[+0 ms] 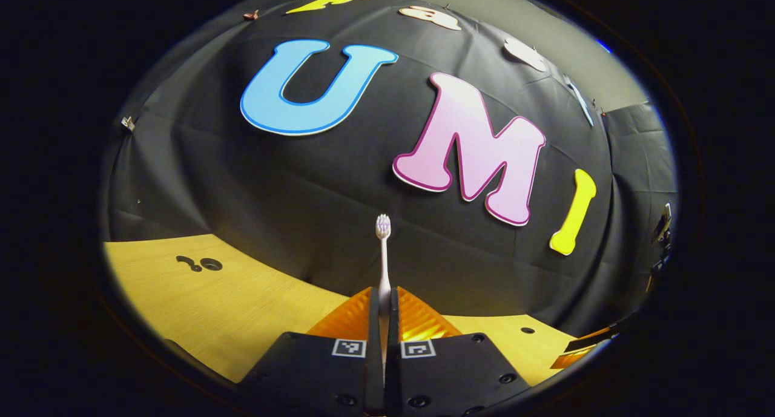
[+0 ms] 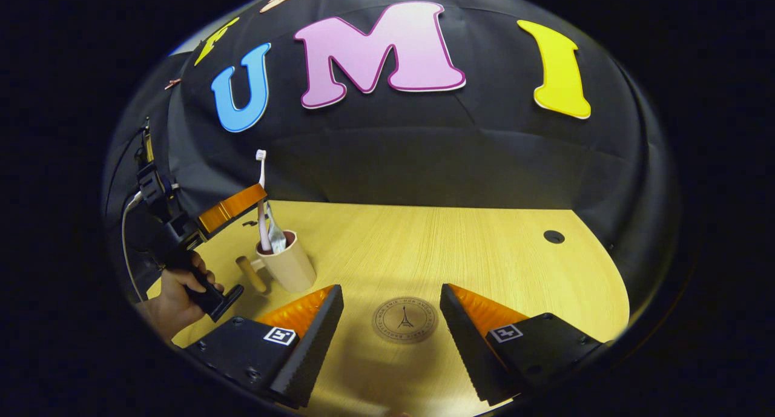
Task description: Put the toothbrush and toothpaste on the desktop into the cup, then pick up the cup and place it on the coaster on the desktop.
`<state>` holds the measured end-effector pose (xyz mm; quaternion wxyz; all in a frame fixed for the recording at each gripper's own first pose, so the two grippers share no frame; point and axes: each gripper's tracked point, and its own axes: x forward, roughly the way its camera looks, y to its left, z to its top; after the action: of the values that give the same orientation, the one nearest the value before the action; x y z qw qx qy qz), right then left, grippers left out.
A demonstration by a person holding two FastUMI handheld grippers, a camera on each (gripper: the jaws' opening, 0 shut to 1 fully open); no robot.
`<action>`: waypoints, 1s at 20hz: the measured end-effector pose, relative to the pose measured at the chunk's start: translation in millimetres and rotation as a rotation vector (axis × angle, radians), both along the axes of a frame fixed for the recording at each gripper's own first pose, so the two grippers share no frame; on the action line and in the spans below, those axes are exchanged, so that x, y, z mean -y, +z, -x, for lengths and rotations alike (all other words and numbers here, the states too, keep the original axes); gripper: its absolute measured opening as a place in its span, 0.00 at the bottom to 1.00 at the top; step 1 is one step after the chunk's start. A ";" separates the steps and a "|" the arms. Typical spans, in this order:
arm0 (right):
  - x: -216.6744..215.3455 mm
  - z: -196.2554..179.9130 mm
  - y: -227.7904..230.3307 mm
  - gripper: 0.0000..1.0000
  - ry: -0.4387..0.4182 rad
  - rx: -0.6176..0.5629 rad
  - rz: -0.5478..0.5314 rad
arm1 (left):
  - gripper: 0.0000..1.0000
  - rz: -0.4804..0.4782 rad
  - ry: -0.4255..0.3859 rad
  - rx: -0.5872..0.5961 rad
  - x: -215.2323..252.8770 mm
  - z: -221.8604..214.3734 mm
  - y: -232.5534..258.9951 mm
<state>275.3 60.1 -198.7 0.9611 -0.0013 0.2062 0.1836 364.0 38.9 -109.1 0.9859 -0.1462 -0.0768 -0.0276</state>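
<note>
Over the cup (image 2: 289,264) at the left part of the desk (image 2: 460,253), the left gripper (image 2: 233,208) holds the toothbrush (image 1: 383,253) upright, its long axis vertical and the bristle head pointing up. The jaws are clamped together on the handle, so the middle of the handle is hidden between them. In the right gripper view the lower end of the toothbrush stands inside the cup, beside the toothpaste (image 2: 275,234), which leans there with only its top part visible. A hand (image 2: 175,296) grips the left gripper's handle. The right gripper (image 2: 392,323) hovers with jaws wide apart above the round coaster (image 2: 405,319). A small wooden cylinder (image 2: 249,273) lies just beside the cup; what it is, I cannot tell.
</note>
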 end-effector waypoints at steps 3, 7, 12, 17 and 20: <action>4.5 1.0 -8.7 0.98 -0.008 -0.010 0.014 | 0.10 -0.031 -0.009 0.007 7.9 1.5 -9.9; 9.1 -0.6 -10.1 0.98 -0.017 -0.011 0.019 | 0.46 -0.059 -0.037 -0.007 20.5 16.3 -13.5; 18.7 1.7 -3.3 0.98 -0.028 -0.008 0.009 | 0.95 -0.135 -0.048 -0.073 19.3 34.5 -6.7; 36.5 10.5 2.5 0.98 -0.040 -0.016 -0.004 | 0.97 -0.213 -0.090 -0.271 10.7 56.1 -21.7; 46.9 14.1 5.5 0.98 -0.046 -0.018 -0.011 | 0.98 -0.225 -0.106 -0.412 3.7 62.2 -37.6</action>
<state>261.2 13.3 -193.2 0.9632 0.0105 0.2139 0.1627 301.8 35.2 -146.8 0.9880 -0.0419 0.1374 -0.0571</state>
